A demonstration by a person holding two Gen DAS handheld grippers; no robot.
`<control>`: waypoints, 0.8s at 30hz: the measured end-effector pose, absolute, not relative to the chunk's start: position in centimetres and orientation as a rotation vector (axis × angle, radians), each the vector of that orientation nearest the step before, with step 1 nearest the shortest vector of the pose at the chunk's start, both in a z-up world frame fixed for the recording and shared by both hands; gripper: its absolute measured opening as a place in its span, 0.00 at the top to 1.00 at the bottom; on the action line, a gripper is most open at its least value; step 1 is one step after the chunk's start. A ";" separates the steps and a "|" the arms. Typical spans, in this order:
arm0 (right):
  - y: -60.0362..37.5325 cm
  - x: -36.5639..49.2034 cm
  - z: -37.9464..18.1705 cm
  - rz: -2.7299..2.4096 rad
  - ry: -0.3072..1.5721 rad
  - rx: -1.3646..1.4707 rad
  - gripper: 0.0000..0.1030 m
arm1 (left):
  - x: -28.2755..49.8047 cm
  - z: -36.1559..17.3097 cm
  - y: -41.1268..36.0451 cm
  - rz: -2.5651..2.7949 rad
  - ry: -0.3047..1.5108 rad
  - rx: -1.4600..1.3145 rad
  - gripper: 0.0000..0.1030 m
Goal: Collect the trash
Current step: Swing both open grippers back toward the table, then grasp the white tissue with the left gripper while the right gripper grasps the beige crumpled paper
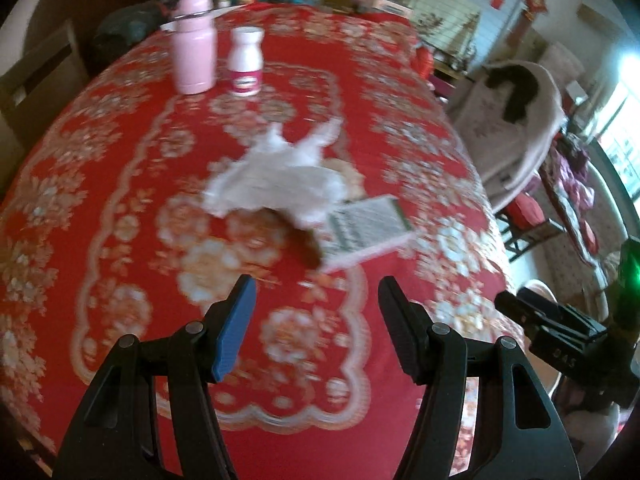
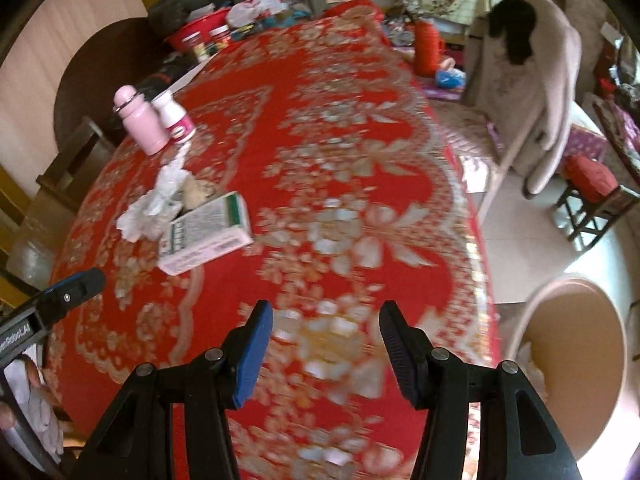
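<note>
Right tool (image 2: 326, 350) open — box (image 2: 206, 232) beside tissue (image 2: 154, 204).

The cloth (image 1: 120, 160) is red with white and gold flowers. The tissue (image 1: 276, 176) is white. The box (image 2: 208, 232) is white and green. One bottle (image 1: 194, 44) is pink.

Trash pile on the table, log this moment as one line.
tissue, box, peel: on table, untouched | left gripper: open, empty | right gripper: open, empty | bin: beside table
</note>
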State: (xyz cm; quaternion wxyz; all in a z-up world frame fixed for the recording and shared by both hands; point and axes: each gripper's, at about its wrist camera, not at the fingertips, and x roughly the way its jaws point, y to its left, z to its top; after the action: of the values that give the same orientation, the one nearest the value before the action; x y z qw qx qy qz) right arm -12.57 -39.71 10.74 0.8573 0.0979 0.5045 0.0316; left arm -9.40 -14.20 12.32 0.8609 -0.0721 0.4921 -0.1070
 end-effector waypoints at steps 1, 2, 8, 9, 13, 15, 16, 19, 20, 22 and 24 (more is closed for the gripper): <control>-39.1 -12.2 10.6 0.073 1.063 0.202 0.48 | -9.0 12.3 -13.6 -0.219 1.034 -0.159 0.40; -38.5 -11.8 10.5 0.081 1.067 0.200 0.48 | -8.5 12.2 -13.0 -0.217 1.036 -0.168 0.40; -36.0 -9.4 10.0 0.113 1.082 0.219 0.48 | -4.8 11.9 -11.1 -0.246 1.053 -0.214 0.39; -35.6 -8.9 10.0 0.113 1.081 0.219 0.48 | -4.0 11.7 -11.1 -0.257 1.060 -0.212 0.39; -34.9 -7.9 10.0 0.101 1.080 0.224 0.48 | -1.3 10.6 -12.1 -0.306 1.092 -0.200 0.39; -34.7 -7.5 10.0 0.093 1.083 0.228 0.48 | -0.2 9.9 -12.7 -0.320 1.112 -0.190 0.39; -34.7 -7.4 10.0 0.089 1.084 0.228 0.48 | 0.4 9.5 -13.1 -0.324 1.126 -0.186 0.39; -34.6 -7.2 10.0 0.075 1.086 0.232 0.48 | 1.8 8.4 -14.4 -0.347 1.152 -0.176 0.39; -34.6 -7.1 9.9 0.070 1.087 0.235 0.48 | 2.1 8.2 -14.6 -0.348 1.157 -0.171 0.39; -34.7 -6.7 9.7 0.063 1.093 0.240 0.48 | 2.6 7.5 -15.0 -0.357 1.172 -0.162 0.40; -34.6 -6.3 9.6 0.066 1.097 0.240 0.48 | 2.9 7.3 -15.0 -0.379 1.173 -0.170 0.53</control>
State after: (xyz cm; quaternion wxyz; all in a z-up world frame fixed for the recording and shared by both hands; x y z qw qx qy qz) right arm -6.33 -34.63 9.64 0.8459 0.1139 0.5201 0.0313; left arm 2.87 -14.99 7.29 0.8127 -0.0795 0.5492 -0.1775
